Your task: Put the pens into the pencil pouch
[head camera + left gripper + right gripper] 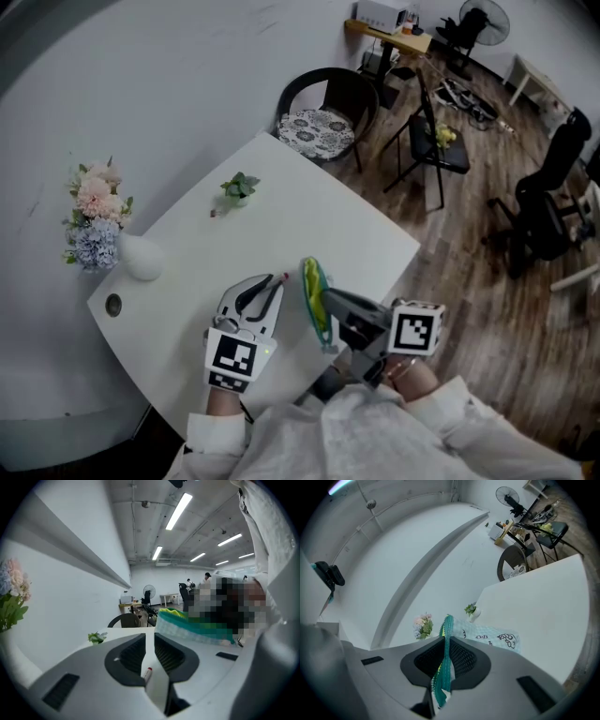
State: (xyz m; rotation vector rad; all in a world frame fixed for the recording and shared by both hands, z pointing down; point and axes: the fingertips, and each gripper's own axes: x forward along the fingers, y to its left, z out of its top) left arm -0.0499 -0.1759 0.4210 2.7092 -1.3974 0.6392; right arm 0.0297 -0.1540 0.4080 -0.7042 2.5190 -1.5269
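The pencil pouch is the anchor here: it hangs edge-on above the near part of the white table, pale checked fabric with a teal zipper border. The right gripper reaches in from the pouch's right and is clenched on that border; in the right gripper view the teal strip runs straight down between the closed jaws of the right gripper, with the rest of the pouch draping beyond them. Just left of the pouch, the left gripper is grasping a white pen with a red end; the left gripper view shows the pen pinched in the seam of the left gripper, the pouch rising close ahead and to its right. The step in hand looks like feeding this pen into the pouch. A sliver of yellow lining shows along the top edge, but how wide the mouth gapes cannot be told. To do it well, the right side should hold the border taut and tilt the opening toward the pen, while the left side lines the pen's length up with the zipper slit, not across it, enters tip first, and lets go only once most of the pen is inside. A small potted plant and a vase of flowers stand well beyond the pouch, clear of the work.
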